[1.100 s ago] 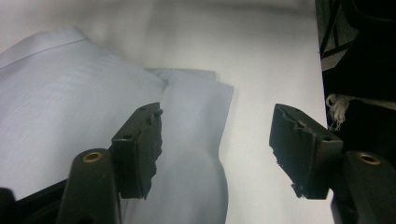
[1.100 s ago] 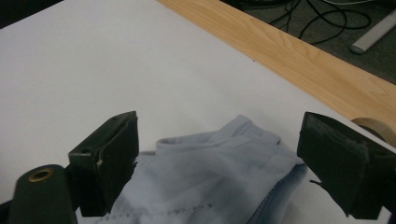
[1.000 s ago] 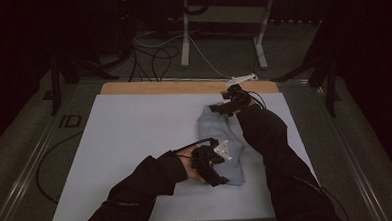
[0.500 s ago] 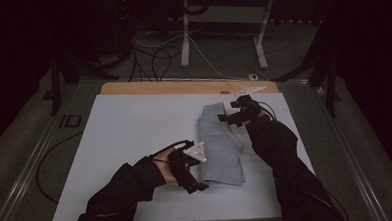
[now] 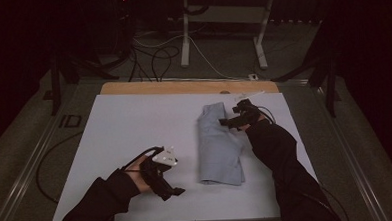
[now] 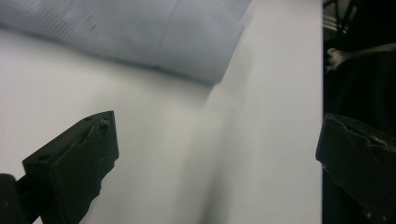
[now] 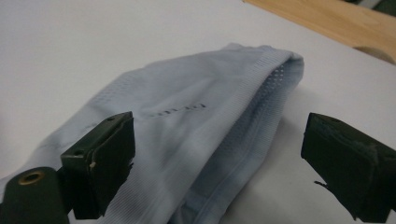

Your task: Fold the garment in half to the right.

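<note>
The white table cover (image 5: 134, 128) lies wide under my 2 hands, with a wooden edge (image 5: 183, 86) at the far side. On its right half lies the light blue folded garment (image 5: 219, 144), long and narrow, flat on the cover. My right gripper (image 5: 233, 120) hovers over the far end of the garment, jaws spread wide and grasping nothing; in the right gripper view the fold (image 7: 261, 93) sits between the jaws. My left gripper (image 5: 168, 188) is near the front edge, well apart from the cloth. Its jaws have just been opening and nothing is between them.

The risk, I think, is at the right side: if I close there, I may pinch only the top layer and the fold will open. The picture is dark, so I cannot count the layers surely.
</note>
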Action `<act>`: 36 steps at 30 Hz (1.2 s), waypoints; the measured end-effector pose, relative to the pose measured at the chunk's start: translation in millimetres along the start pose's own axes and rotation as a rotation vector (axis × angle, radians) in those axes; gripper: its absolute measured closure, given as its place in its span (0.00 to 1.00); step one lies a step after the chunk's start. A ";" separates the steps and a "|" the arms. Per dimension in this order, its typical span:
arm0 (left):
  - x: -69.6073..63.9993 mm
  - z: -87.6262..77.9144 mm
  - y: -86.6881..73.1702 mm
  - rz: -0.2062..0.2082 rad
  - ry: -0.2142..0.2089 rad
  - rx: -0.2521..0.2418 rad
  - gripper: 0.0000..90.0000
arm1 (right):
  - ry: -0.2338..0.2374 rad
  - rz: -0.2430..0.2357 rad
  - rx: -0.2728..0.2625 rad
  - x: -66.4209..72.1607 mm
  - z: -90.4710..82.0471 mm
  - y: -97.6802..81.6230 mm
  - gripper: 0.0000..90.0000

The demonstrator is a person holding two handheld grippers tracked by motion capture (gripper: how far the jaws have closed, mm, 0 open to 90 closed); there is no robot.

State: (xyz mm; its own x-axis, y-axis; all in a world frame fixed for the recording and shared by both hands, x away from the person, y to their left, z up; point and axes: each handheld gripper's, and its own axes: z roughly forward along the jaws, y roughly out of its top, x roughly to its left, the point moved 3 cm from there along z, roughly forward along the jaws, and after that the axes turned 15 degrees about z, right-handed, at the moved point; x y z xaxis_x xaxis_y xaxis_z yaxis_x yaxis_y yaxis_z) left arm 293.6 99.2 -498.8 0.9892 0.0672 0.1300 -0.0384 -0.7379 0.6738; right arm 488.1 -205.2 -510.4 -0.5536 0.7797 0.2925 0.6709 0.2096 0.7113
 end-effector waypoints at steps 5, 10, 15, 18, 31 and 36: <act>-2.8 -17.5 -29.3 -0.093 0.066 -0.041 0.00 | 0.000 0.029 0.034 -5.3 17.2 -0.8 0.11; -8.4 -32.3 -51.9 -0.148 0.121 -0.057 0.00 | -0.018 0.047 0.074 -13.2 32.1 -5.5 0.11; -12.5 -44.5 -68.0 -0.166 0.143 -0.042 0.00 | -0.012 0.063 0.093 -18.7 37.6 -9.3 0.13; -12.0 -51.1 -76.0 -0.190 0.170 -0.054 0.00 | 0.020 0.075 0.108 -18.9 39.6 -11.8 0.22; -7.3 -56.7 -98.6 -0.259 0.243 -0.100 0.00 | 0.016 -0.051 0.055 -0.3 21.1 -0.5 0.95; -7.6 -53.9 -100.7 -0.255 0.241 -0.087 0.00 | 0.073 -0.037 -0.031 8.6 16.0 16.1 0.95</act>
State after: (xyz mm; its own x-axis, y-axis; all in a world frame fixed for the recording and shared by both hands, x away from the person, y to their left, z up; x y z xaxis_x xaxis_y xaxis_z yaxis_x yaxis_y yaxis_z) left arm 282.3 209.2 -528.5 0.9073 0.4058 0.1101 0.1834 -0.6175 0.7649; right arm 502.0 -185.7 -506.6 -0.6130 0.7265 0.3104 0.6342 0.2183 0.7417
